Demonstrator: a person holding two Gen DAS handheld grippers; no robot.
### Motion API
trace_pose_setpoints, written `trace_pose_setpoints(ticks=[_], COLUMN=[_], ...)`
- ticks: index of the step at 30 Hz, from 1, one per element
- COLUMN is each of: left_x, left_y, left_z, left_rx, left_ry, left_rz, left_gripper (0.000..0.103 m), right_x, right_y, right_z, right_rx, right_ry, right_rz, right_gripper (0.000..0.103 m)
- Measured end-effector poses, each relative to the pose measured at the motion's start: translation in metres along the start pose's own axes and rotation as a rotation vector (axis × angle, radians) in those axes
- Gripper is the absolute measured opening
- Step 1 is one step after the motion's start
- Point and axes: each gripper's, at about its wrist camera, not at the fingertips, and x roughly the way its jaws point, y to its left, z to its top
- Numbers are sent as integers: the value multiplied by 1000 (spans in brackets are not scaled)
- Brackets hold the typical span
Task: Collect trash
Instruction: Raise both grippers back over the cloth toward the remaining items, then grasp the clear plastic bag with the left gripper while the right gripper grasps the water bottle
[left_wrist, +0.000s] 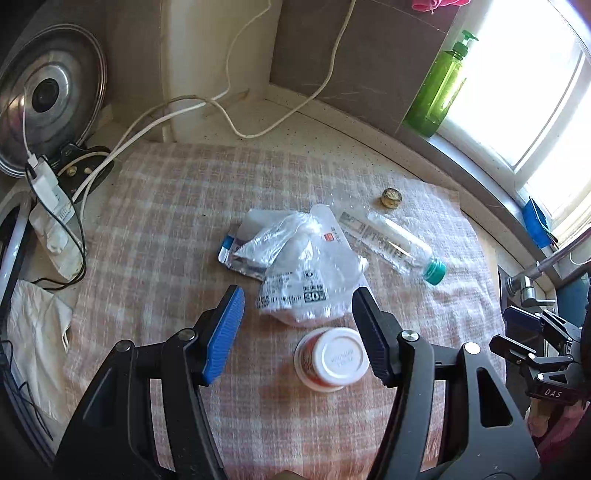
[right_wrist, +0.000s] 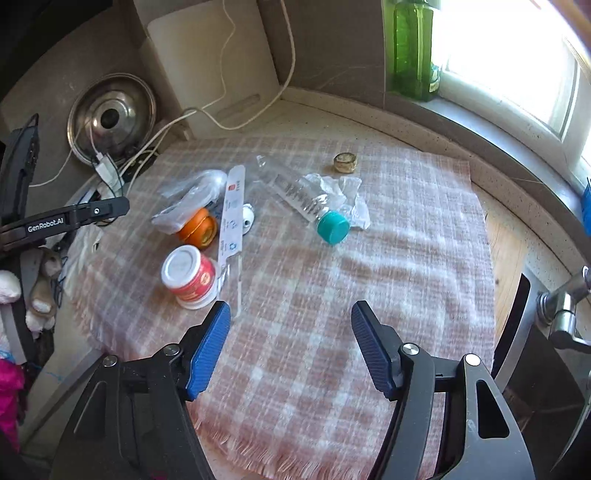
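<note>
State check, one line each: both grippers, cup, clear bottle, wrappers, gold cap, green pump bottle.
left gripper: open, holding nothing, above the cup
right gripper: open, empty, over bare cloth
cup: upside down on the cloth
clear bottle: lying on its side, teal cap on
plastic wrappers: crumpled, piled
gold cap: loose, apart from the rest
green pump bottle: upright on the sill

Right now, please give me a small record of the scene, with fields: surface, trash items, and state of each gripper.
surface: pink checked cloth on a counter
trash: clear plastic bottle with teal cap, lying down; upside-down red and white cup; crumpled plastic wrappers; small gold cap
left gripper: open, above the cup, holding nothing
right gripper: open, over bare cloth, holding nothing
</note>
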Motion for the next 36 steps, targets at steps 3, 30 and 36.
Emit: trace_pose_setpoints(ticks=[3, 30, 36], left_x=[17, 122, 129], left_y=[-5, 4, 11], left_z=[16, 53, 52], left_rx=[11, -17, -57], left_ry=[25, 217, 206], left_rz=[14, 69, 49], left_gripper=[63, 62, 47], right_x=[7, 130, 148], right_y=[-9, -3, 8], right_z=[17, 108, 109], right_rx=[9, -172, -221], right_ry=[-13, 156, 193], right_rz=[-7, -18, -28], right_gripper=[68, 67, 67])
